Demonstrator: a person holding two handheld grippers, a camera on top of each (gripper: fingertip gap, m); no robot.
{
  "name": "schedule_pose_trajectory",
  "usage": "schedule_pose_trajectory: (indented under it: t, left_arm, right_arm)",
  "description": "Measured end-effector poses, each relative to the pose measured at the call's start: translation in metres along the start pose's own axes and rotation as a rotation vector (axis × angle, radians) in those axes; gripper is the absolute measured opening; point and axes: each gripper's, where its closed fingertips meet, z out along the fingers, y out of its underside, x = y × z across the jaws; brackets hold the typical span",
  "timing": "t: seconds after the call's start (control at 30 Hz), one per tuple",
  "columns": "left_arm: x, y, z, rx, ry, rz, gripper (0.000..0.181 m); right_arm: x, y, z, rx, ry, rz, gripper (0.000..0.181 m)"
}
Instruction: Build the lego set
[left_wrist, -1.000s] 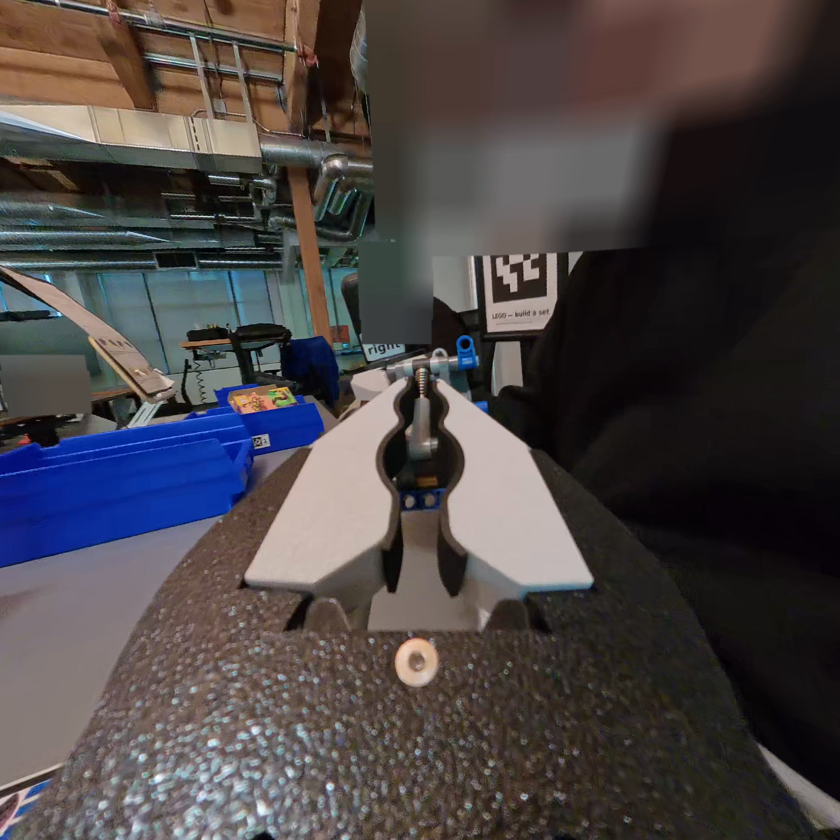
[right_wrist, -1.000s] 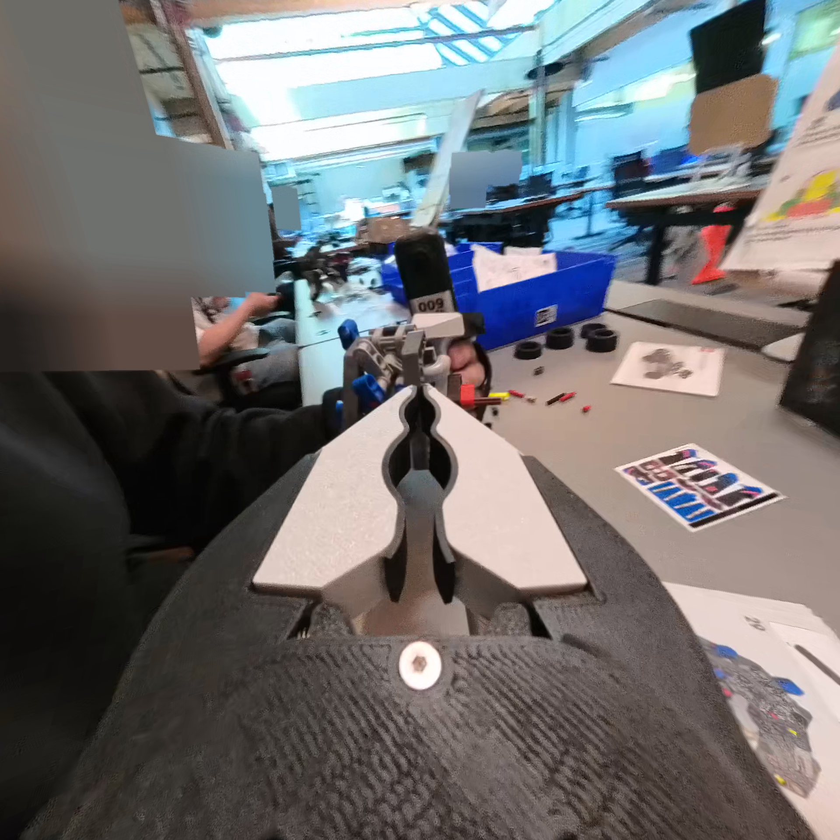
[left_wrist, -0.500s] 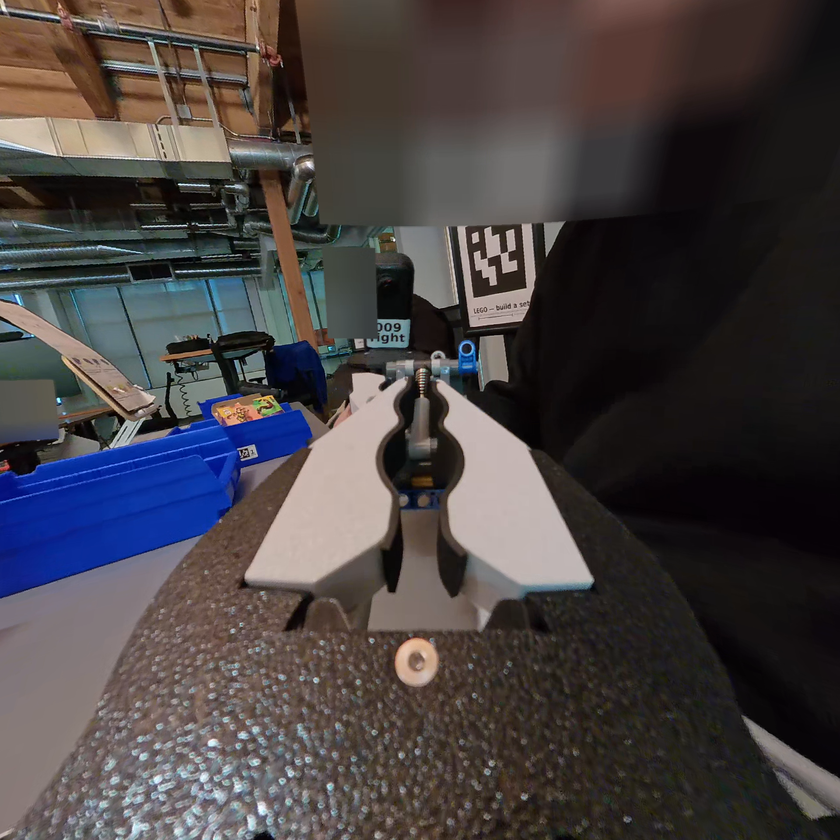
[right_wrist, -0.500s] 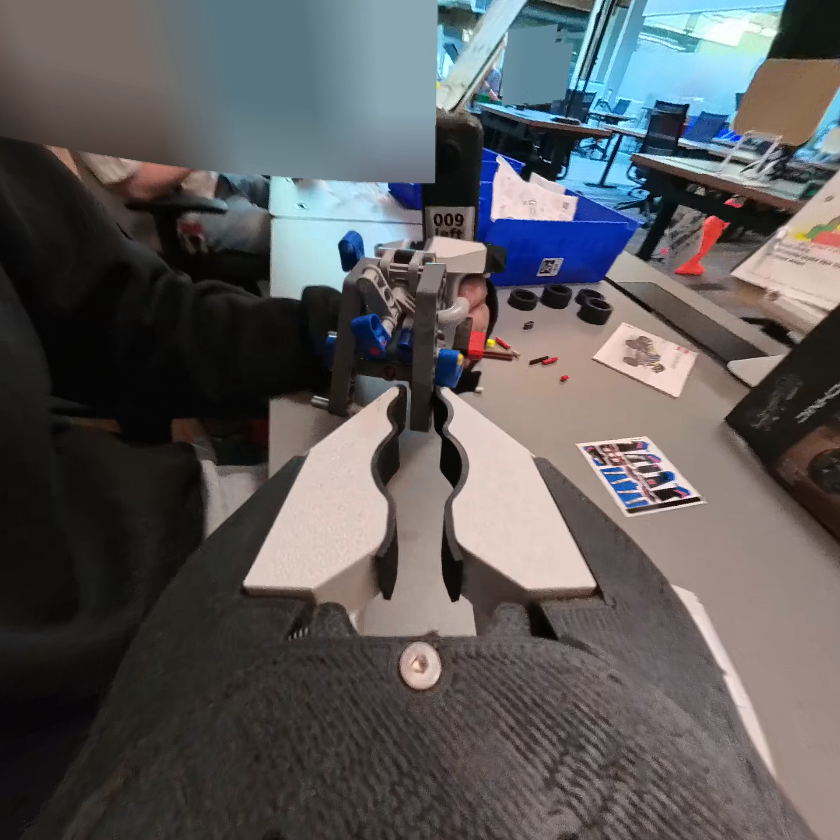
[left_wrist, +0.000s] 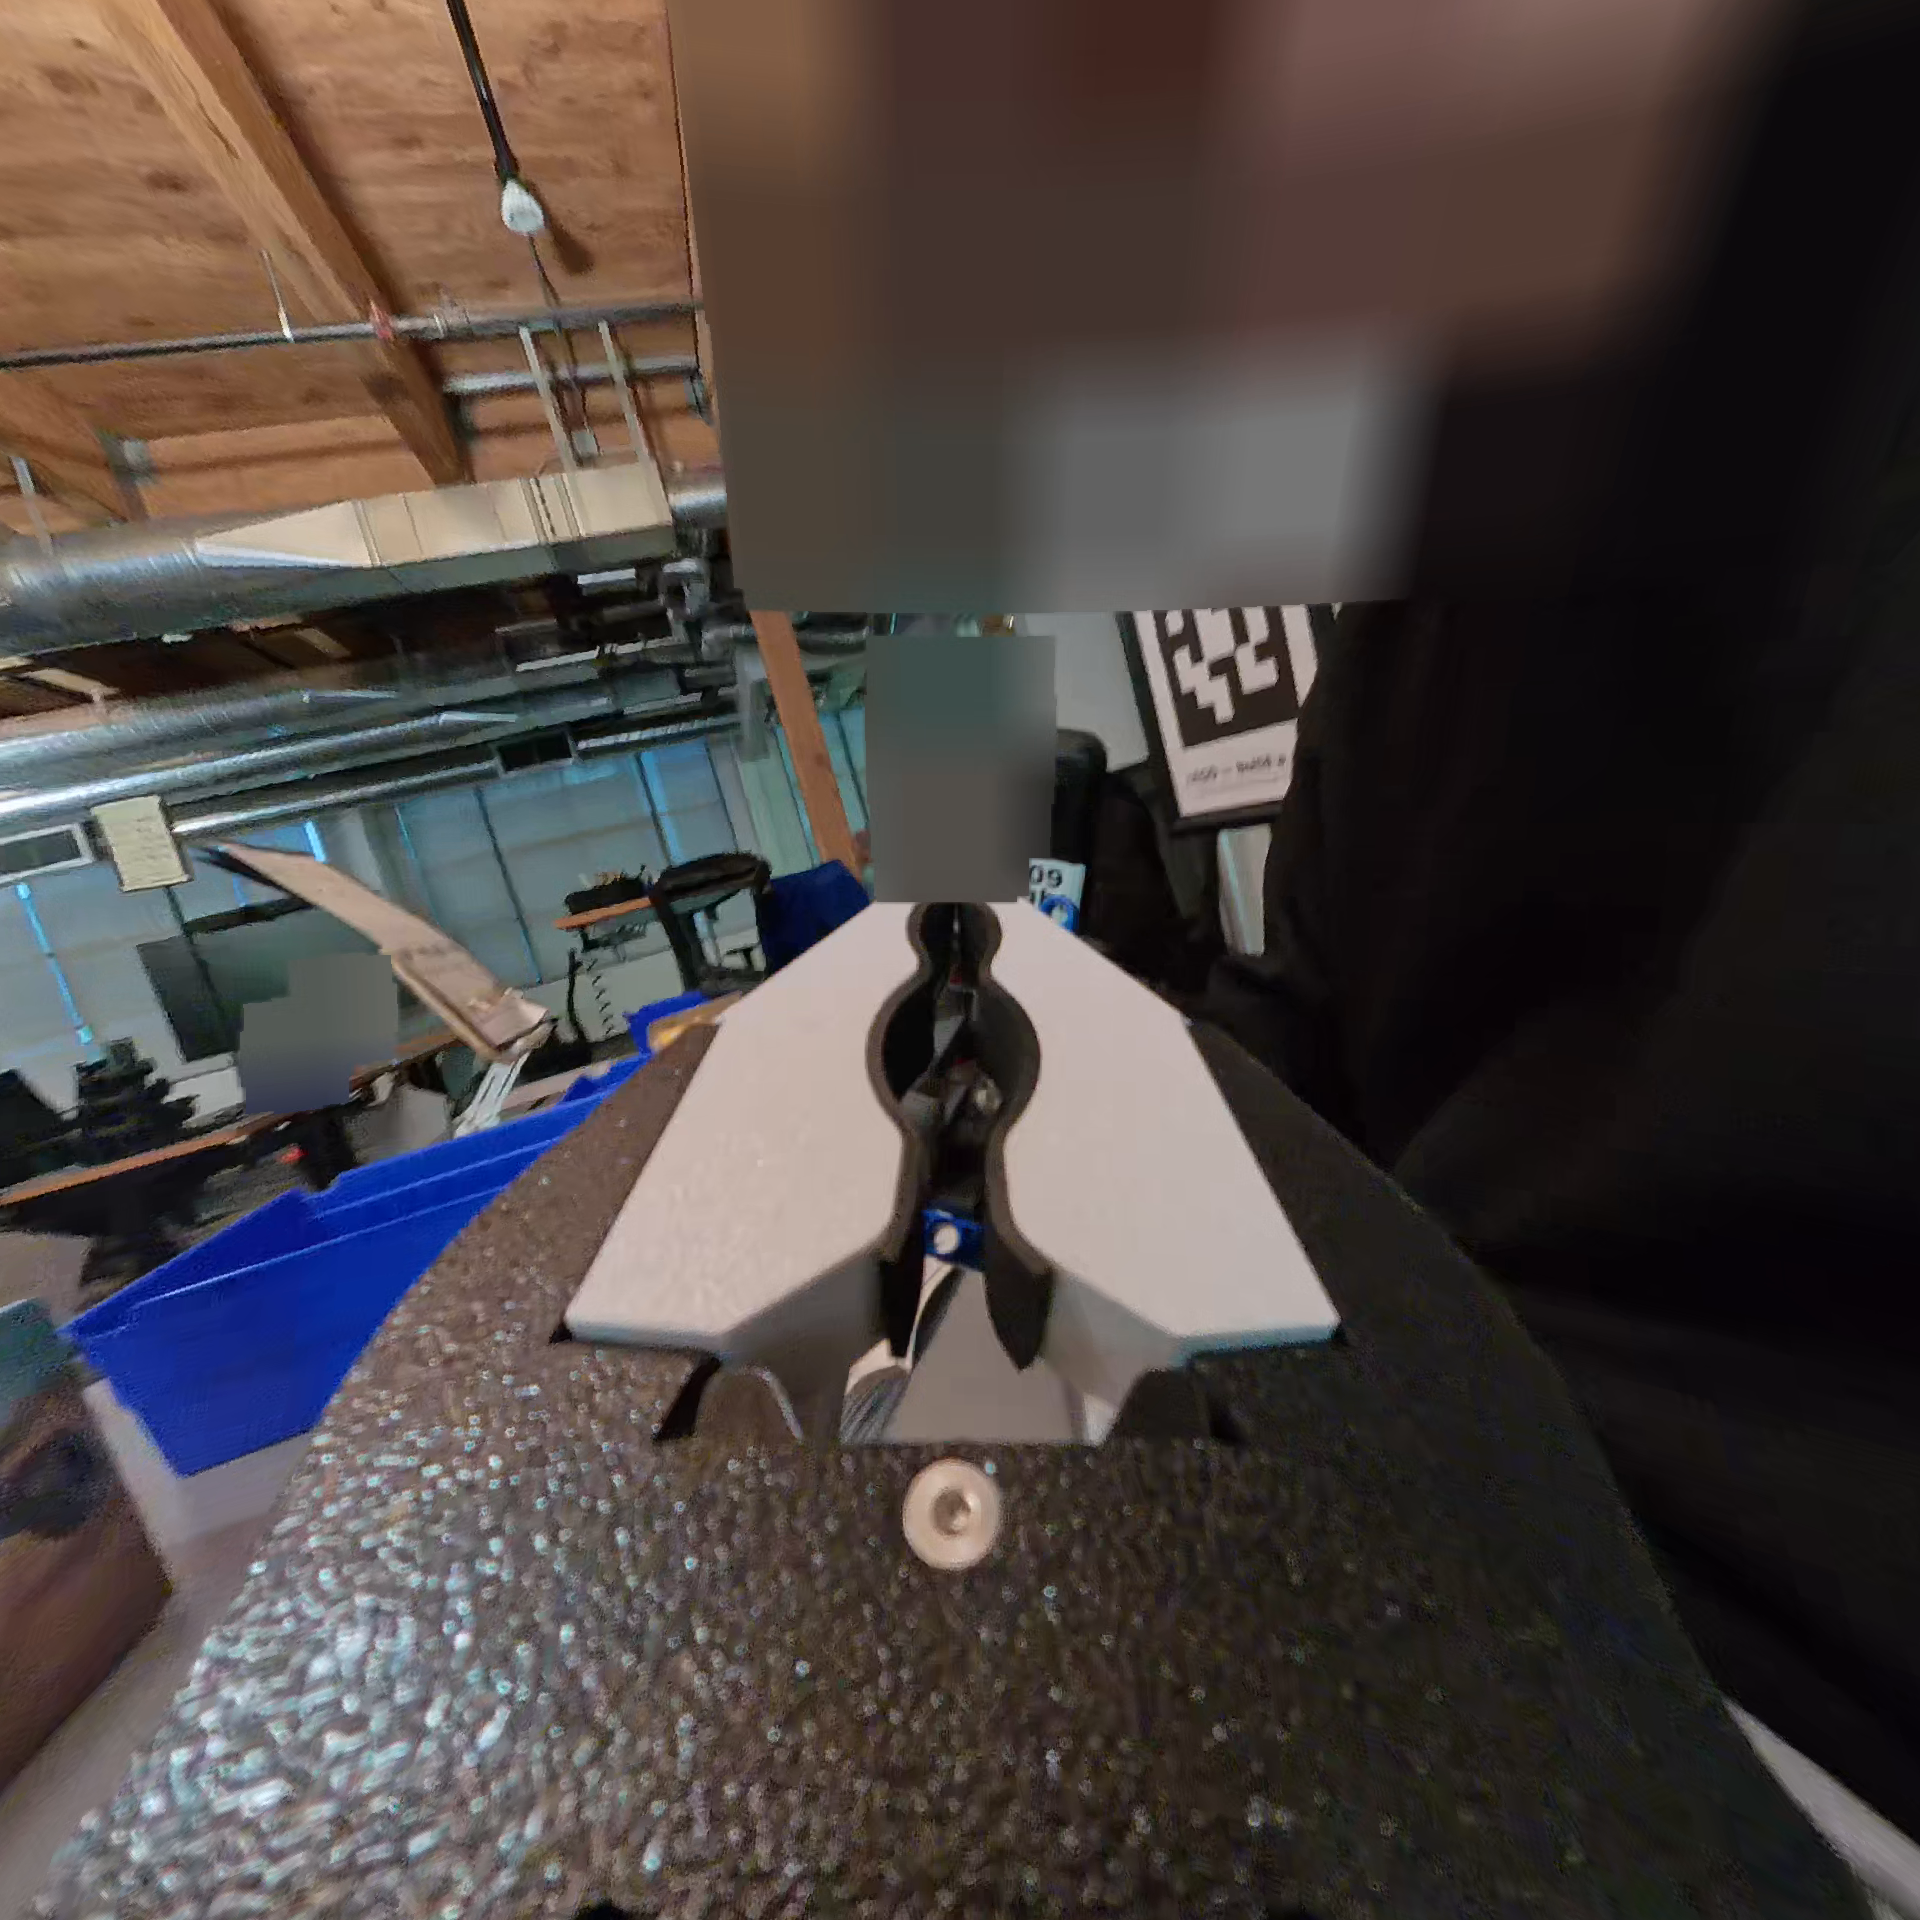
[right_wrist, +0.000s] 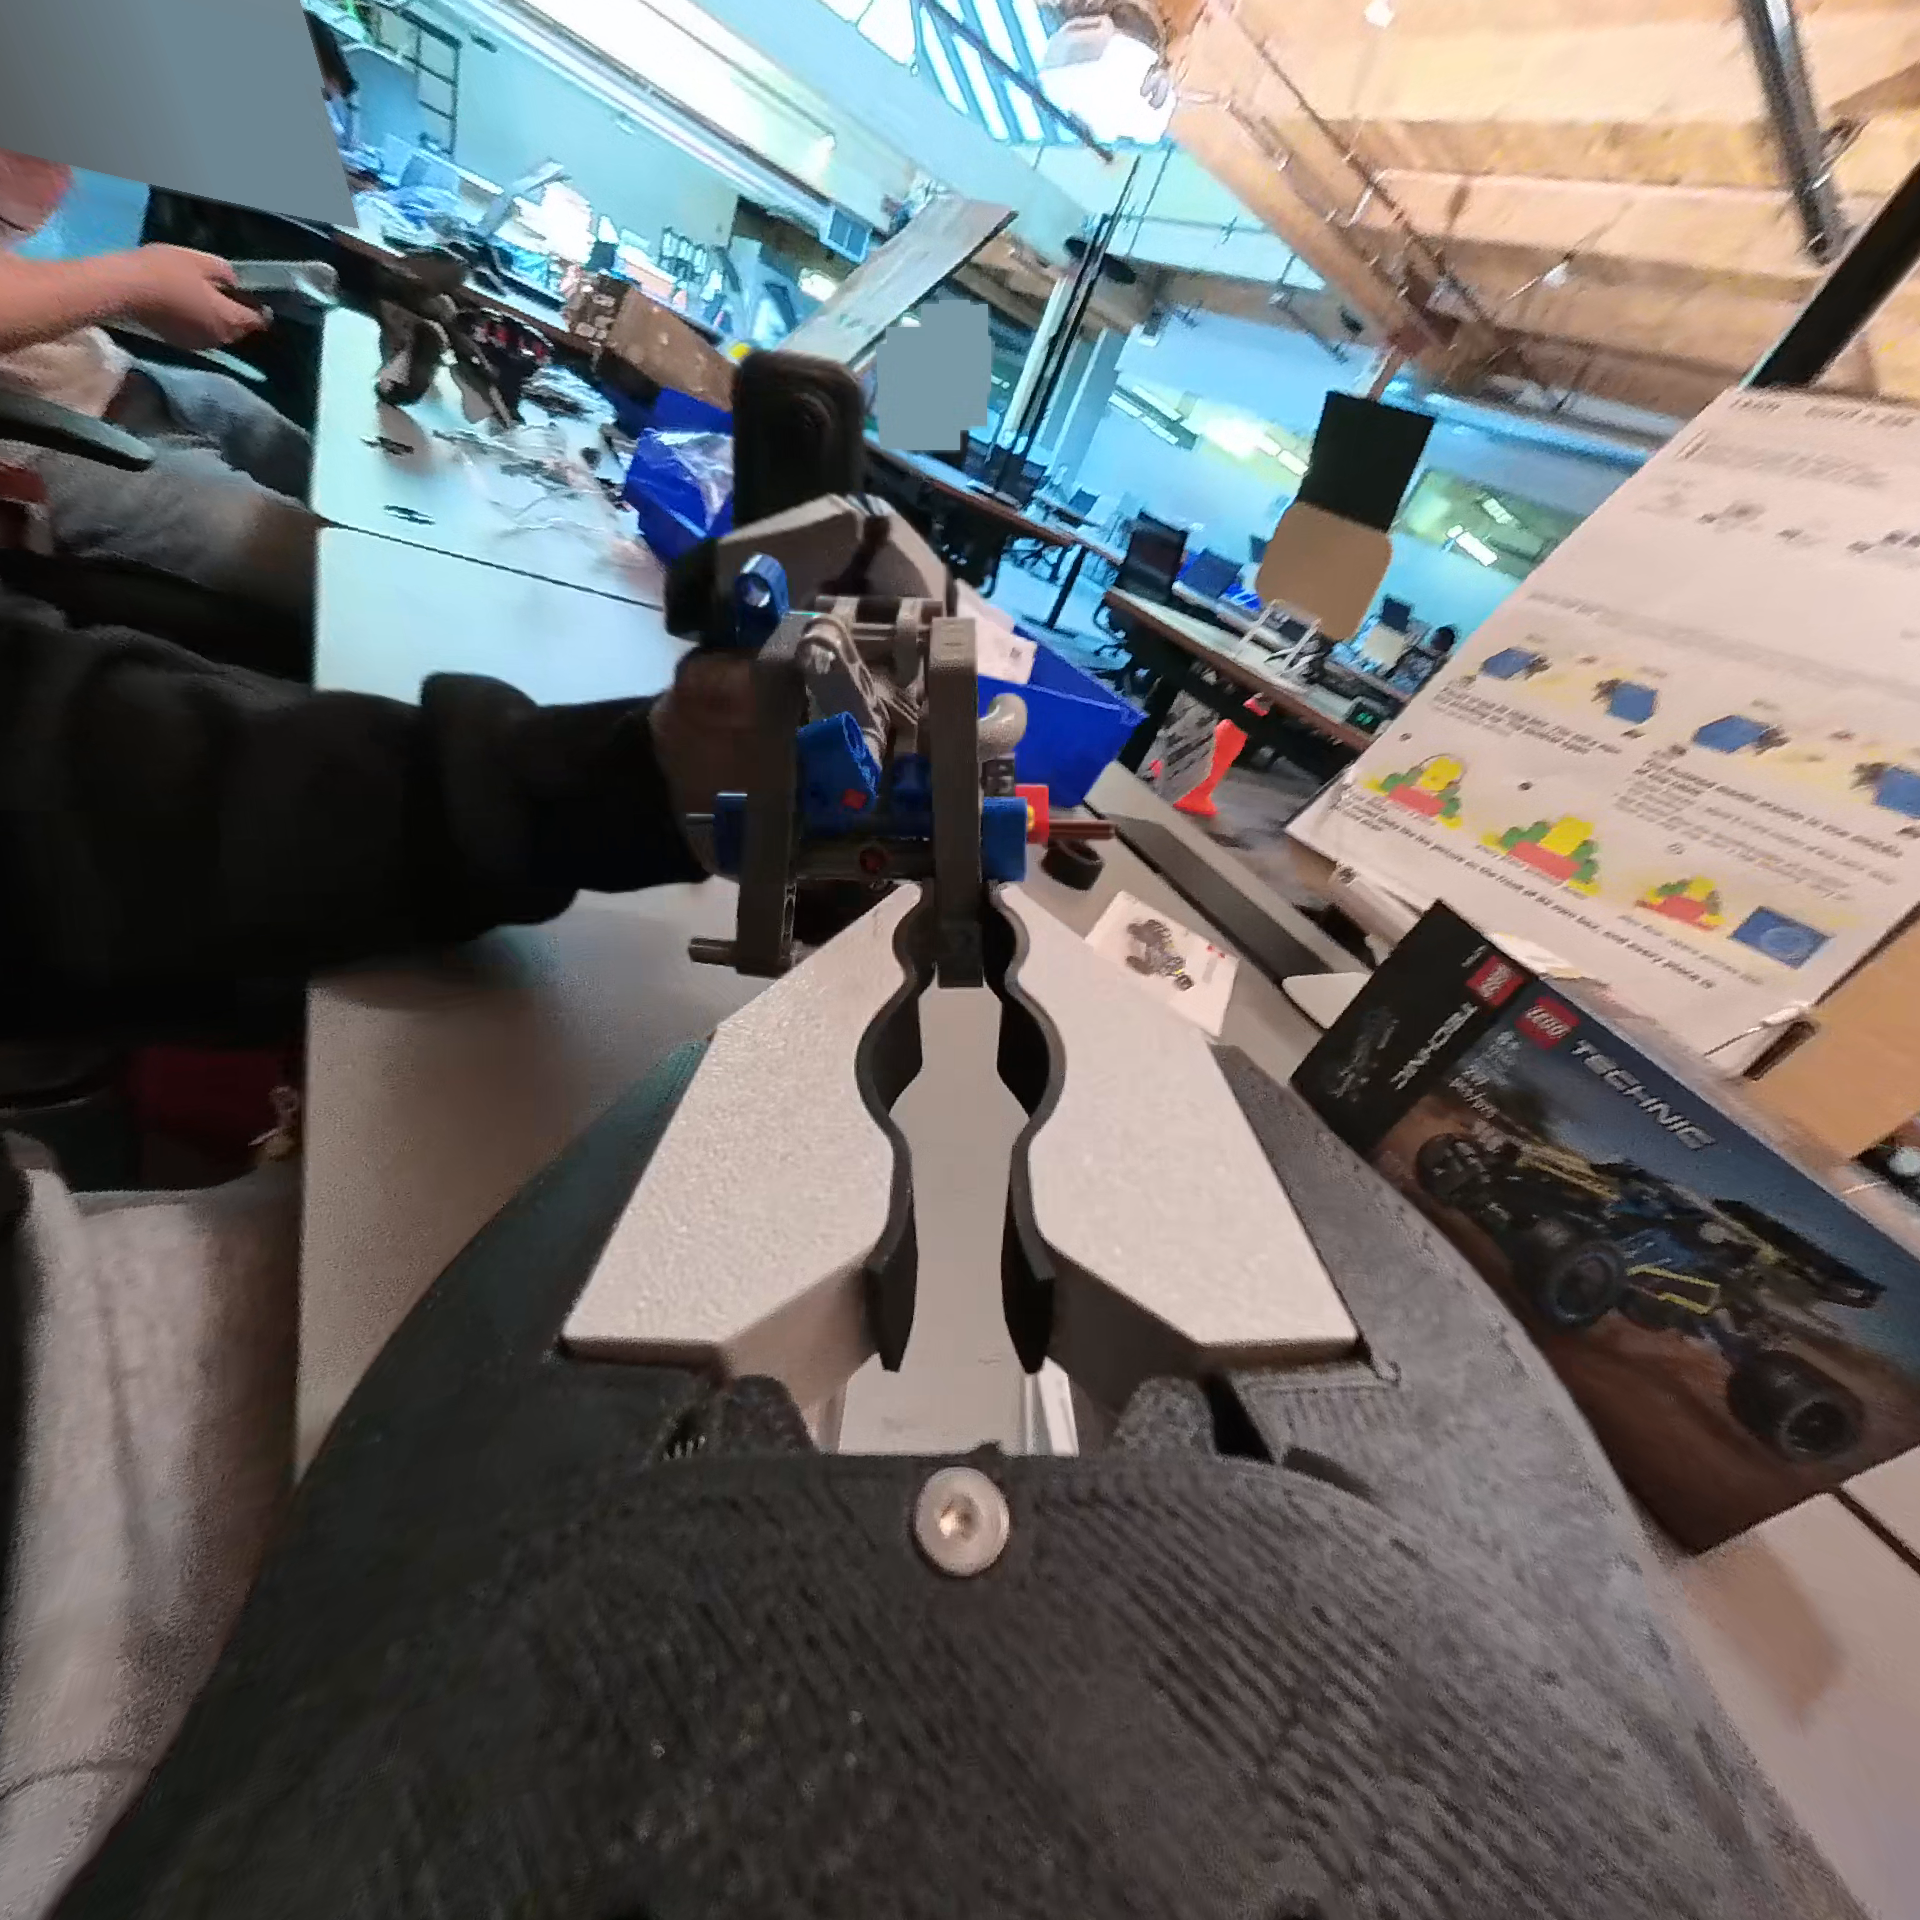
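The grey desk (right_wrist: 468, 1039) carried a set box (right_wrist: 1621, 1195) by its right edge. Above it the half-built model (right_wrist: 873, 769) hung between both grippers: the right gripper (right_wrist: 958, 940) pinched a grey upright beam, the left gripper (left_wrist: 951, 1039) clamped its far side. Twisting unevenly could have popped a blue pin (right_wrist: 1003, 831) loose.

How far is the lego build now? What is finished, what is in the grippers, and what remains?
Done: a grey and blue frame is joined. In hand: the left gripper is shut on it, and the right gripper pinches its grey upright beam. Left: a black tire lies on the table, and the frame looks far from the car on the set box.
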Motion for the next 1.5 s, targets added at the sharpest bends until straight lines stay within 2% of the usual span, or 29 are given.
schedule_pose_trajectory:
  t: [0.07,0.2,0.5,0.6,0.73,0.87,0.97,1.17,1.23,1.33,1.5]
  left_arm:
    - [0.000,-0.002,0.004,-0.053,-0.024,0.050,0.000]
    - [-0.005,-0.015,0.006,-0.055,-0.096,0.117,0.006]
    - [-0.015,-0.016,0.003,-0.091,-0.173,0.153,0.012]
    - [-0.025,-0.010,0.003,-0.128,-0.231,0.157,0.013]
    - [-0.034,0.005,0.007,-0.252,-0.300,0.217,0.016]
    - [-0.034,0.020,0.025,-0.413,-0.331,0.354,0.023]
    - [-0.030,0.029,0.044,-0.509,-0.339,0.469,0.025]
    - [-0.042,0.027,0.070,-0.619,-0.554,0.637,0.024]
    - [-0.048,0.032,0.072,-0.674,-0.629,0.607,0.023]
    - [-0.052,0.033,0.073,-0.680,-0.716,0.557,0.021]
    - [-0.052,0.041,0.075,-0.671,-0.725,0.440,0.016]
  right_arm:
    - [0.002,-0.003,0.000,0.021,0.038,-0.049,0.006]
    - [0.003,-0.009,0.000,0.066,0.088,-0.102,0.006]
    - [0.020,-0.022,-0.011,0.186,0.172,-0.003,0.006]
    - [0.030,-0.022,-0.014,0.206,0.184,0.131,0.006]
    - [0.059,-0.021,-0.028,0.274,0.261,0.430,0.006]
    - [0.077,-0.018,-0.041,0.381,0.250,0.708,0.005]
    - [0.083,-0.012,-0.044,0.416,0.249,0.796,0.006]
    - [0.087,-0.009,-0.047,0.365,0.335,0.705,0.006]
    - [0.089,-0.008,-0.049,0.311,0.391,0.617,0.005]
    - [0.090,-0.009,-0.051,0.229,0.462,0.485,0.006]
    - [0.087,-0.013,-0.049,0.140,0.518,0.344,0.006]
